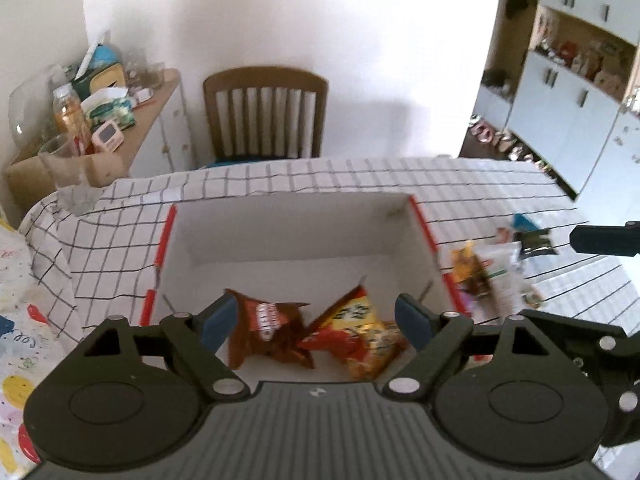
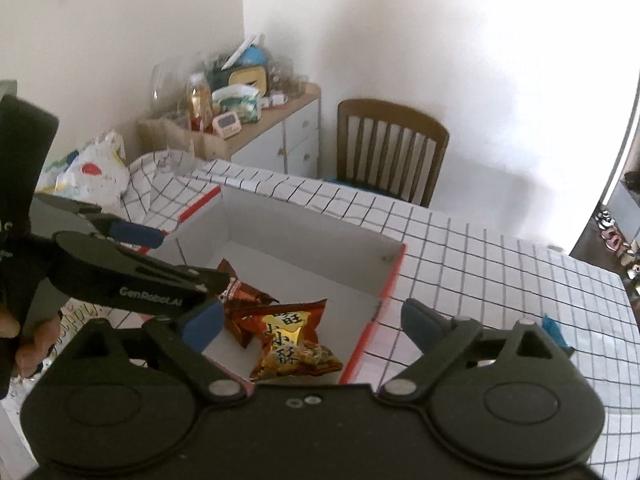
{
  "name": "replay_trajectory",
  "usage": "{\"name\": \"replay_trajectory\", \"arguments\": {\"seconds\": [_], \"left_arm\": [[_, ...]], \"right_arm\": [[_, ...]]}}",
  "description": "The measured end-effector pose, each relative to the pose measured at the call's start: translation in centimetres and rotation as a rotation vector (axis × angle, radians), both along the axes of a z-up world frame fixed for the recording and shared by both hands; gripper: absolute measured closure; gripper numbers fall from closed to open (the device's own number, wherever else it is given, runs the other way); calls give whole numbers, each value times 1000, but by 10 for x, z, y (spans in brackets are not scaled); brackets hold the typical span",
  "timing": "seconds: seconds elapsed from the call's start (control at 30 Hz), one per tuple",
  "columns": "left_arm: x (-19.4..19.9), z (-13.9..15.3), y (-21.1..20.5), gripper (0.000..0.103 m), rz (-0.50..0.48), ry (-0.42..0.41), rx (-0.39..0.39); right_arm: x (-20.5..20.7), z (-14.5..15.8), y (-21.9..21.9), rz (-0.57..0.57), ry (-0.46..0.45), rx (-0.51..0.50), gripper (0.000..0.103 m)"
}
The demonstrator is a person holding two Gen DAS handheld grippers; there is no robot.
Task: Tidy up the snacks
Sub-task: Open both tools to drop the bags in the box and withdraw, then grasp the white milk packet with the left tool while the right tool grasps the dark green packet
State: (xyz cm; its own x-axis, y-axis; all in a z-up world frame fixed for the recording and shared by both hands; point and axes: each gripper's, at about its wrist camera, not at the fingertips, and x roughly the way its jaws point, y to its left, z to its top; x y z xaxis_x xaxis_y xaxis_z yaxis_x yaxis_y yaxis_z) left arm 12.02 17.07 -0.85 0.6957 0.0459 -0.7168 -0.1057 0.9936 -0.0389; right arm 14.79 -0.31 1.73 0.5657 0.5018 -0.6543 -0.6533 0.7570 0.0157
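A white cardboard box (image 1: 280,232) with red edges stands open on the checked tablecloth. In its near end lie a brown snack packet (image 1: 268,332) and an orange-red packet (image 1: 360,336), side by side. My left gripper (image 1: 316,316) hangs above them, open, with nothing between its blue pads. In the right wrist view the same box (image 2: 320,240) holds the orange-red packet (image 2: 288,340) and the brown packet (image 2: 240,296). My right gripper (image 2: 312,320) is open and empty over the box's near right corner. A pile of loose snacks (image 1: 492,268) lies on the table right of the box.
A wooden chair (image 1: 264,116) stands behind the table. A low cabinet (image 1: 160,120) at the left carries bottles, tissues and a cardboard box. A clear glass (image 1: 68,176) stands at the table's far left corner. A blue packet (image 2: 554,328) lies at the right. A hand (image 2: 24,344) grips the left handle.
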Motion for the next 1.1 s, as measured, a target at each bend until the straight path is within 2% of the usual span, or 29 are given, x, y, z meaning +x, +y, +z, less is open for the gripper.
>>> {"name": "replay_trajectory", "arguments": {"seconds": [0.1, 0.23, 0.37, 0.4, 0.7, 0.93, 1.1], "left_arm": [[-6, 5, -10, 16, -20, -18, -16], [-12, 12, -23, 5, -37, -46, -37], [-16, 17, -37, 3, -45, -84, -43], [-16, 19, -41, 0, -46, -92, -43], [-12, 24, -85, 0, -32, -173, 9], [0, 22, -123, 0, -33, -174, 10], [12, 15, -147, 0, -16, -158, -24]], "right_arm": [[-6, 8, -14, -23, -7, 23, 5], [-14, 15, -33, -48, -17, 55, 4], [-22, 21, -53, -73, -40, 78, 2], [-24, 23, -59, -78, -49, 83, 2], [-27, 21, -113, -146, -67, 106, 1], [-17, 11, -157, -181, -70, 108, 1], [-4, 2, -186, -188, -69, 102, 1]]}}
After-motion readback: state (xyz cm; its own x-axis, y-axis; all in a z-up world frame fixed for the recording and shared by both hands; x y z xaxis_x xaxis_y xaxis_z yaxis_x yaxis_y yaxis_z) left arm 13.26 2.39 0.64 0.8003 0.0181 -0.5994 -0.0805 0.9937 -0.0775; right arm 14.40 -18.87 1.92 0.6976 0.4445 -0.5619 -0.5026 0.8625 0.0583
